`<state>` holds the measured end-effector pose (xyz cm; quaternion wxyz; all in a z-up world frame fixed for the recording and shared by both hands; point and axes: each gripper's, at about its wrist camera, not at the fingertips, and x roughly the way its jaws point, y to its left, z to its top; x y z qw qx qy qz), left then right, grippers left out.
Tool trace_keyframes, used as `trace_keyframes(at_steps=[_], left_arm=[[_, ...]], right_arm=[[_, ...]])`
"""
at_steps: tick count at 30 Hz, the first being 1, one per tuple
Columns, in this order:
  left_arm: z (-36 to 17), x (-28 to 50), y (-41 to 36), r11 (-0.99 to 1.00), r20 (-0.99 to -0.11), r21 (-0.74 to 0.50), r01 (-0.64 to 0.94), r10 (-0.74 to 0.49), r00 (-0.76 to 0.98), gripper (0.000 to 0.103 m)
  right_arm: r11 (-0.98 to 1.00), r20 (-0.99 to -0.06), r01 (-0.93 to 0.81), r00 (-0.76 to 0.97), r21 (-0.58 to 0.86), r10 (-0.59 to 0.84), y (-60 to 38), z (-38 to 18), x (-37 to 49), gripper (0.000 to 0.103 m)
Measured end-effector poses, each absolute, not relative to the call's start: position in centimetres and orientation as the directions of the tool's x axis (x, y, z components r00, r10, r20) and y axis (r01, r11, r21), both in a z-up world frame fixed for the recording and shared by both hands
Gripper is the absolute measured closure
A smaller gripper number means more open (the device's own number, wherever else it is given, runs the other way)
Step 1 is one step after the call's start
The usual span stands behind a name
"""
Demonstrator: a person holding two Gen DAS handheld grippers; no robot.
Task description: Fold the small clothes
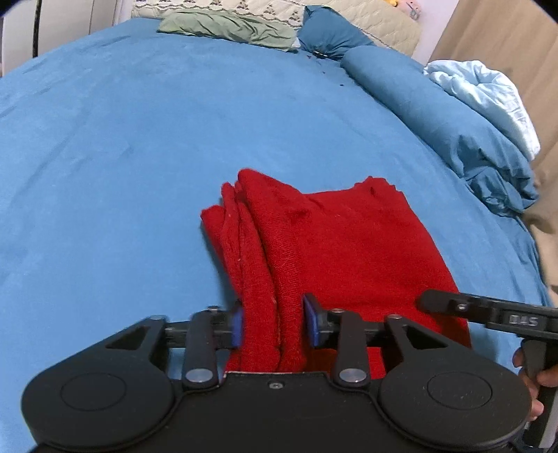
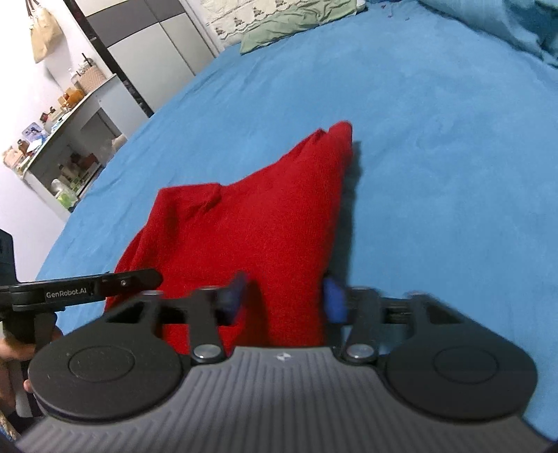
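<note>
A red knitted garment lies folded on the blue bed sheet. In the left wrist view its layered left edge runs between the blue pads of my left gripper. The jaws stand apart and look slack on the fabric. In the right wrist view the garment rises to a peak at its far corner. Its near right edge lies between the blurred blue pads of my right gripper, whose jaws stand wide. Each gripper shows at the edge of the other's view.
A dark blue duvet and a pale blue cloth are heaped on the right. A green pillow lies at the head of the bed. Cluttered shelves and a wardrobe stand beyond the bed's left side.
</note>
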<state>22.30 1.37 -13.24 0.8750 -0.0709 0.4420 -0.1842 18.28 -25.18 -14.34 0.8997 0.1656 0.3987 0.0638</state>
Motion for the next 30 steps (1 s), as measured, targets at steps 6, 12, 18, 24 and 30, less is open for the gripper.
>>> trace_keyframes(at_steps=[6, 12, 18, 24, 30], left_arm=[[-13.0, 21.4, 1.3, 0.958, -0.725, -0.153, 0.244, -0.277, 0.631, 0.025], [-15.1, 21.6, 0.7, 0.968, -0.749, -0.088, 0.234, -0.219, 0.625, 0.019], [-11.4, 20.1, 0.8, 0.974, -0.734, -0.086, 0.21, -0.205, 0.648, 0.021], [-4.7, 15.7, 0.8, 0.98, -0.674, -0.048, 0.192, -0.174, 0.718, 0.016], [0.8, 9.0, -0.1, 0.984, -0.583, 0.003, 0.176, -0.141, 0.8, 0.0]], right_arm=[[0.97, -0.701, 0.049, 0.7, 0.236, 0.135, -25.3, -14.0, 18.0, 0.008], [0.97, -0.746, 0.103, 0.658, 0.222, 0.101, -25.9, -16.4, 18.1, 0.007], [0.974, -0.694, 0.072, 0.713, 0.215, 0.1, -25.2, -12.5, 15.8, 0.007], [0.989, -0.622, 0.025, 0.78, 0.148, 0.073, -23.9, -4.6, 9.9, 0.0], [0.993, -0.616, 0.097, 0.787, 0.071, -0.032, -21.2, 0.5, 4.0, 0.0]])
